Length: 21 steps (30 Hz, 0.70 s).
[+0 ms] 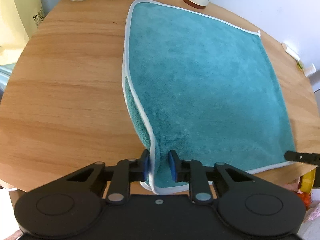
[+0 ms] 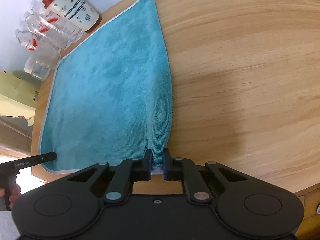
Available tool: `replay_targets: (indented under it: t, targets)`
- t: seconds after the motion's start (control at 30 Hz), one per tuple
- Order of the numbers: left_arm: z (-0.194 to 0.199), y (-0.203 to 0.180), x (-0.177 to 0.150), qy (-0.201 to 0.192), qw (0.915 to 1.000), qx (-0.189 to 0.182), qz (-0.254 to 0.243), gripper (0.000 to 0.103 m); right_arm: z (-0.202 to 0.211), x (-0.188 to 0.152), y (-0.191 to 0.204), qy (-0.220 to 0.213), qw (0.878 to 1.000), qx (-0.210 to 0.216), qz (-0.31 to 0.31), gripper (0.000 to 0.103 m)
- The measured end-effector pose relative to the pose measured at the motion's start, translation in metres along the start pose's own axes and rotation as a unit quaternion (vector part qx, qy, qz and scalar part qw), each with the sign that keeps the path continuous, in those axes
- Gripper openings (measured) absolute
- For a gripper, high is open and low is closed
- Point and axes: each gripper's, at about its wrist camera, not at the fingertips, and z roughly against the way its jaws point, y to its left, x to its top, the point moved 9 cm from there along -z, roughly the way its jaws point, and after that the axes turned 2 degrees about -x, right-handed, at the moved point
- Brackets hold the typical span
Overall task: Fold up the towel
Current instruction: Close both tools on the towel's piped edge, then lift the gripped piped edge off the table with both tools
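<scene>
Teal microfibre towel (image 1: pixel 200 92) lay flat on the wooden bench (image 1: pixel 64 92); left claw (image 1: pixel 160 165) and right claw (image 2: pixel 157 165) each pinched a near corner, probably for folding it away.

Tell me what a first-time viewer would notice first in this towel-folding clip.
A teal towel with white edging lies spread across the round wooden table. The left gripper pinches its near left corner and the right gripper its near right corner, each bunching the cloth up between blue-padded fingers. A patterned cup and clear plastic bottles stand at the table's far edge.
</scene>
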Motion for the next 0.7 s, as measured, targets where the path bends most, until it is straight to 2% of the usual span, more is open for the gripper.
replay_targets:
  t: [0.23,0.4,0.47,0.6,0.63,0.7]
  targets:
    - [0.005,-0.001,-0.012,0.026,0.9995,0.007,-0.018,0.017,0.007,-0.010,0.002,0.017,1.000,-0.002,0.020,0.008]
    - [0.005,0.001,-0.013,0.030,0.9991,0.020,-0.023,0.017,0.006,-0.016,-0.004,0.031,0.999,-0.007,0.017,0.008]
    - [0.005,0.003,-0.009,0.035,0.9987,0.029,-0.024,0.021,0.005,-0.016,-0.003,0.033,0.999,-0.012,0.023,0.008]
    - [0.007,0.007,-0.006,0.040,0.9978,0.042,-0.033,0.040,0.003,-0.010,0.004,0.033,0.998,-0.031,0.054,0.015]
    - [0.007,0.008,-0.007,0.042,0.9977,0.042,-0.034,0.040,0.003,-0.007,0.007,0.028,0.997,-0.039,0.062,0.022]
    - [0.007,0.013,-0.007,0.046,0.9975,0.046,-0.028,0.040,0.003,-0.005,0.008,0.033,0.996,-0.046,0.075,0.025]
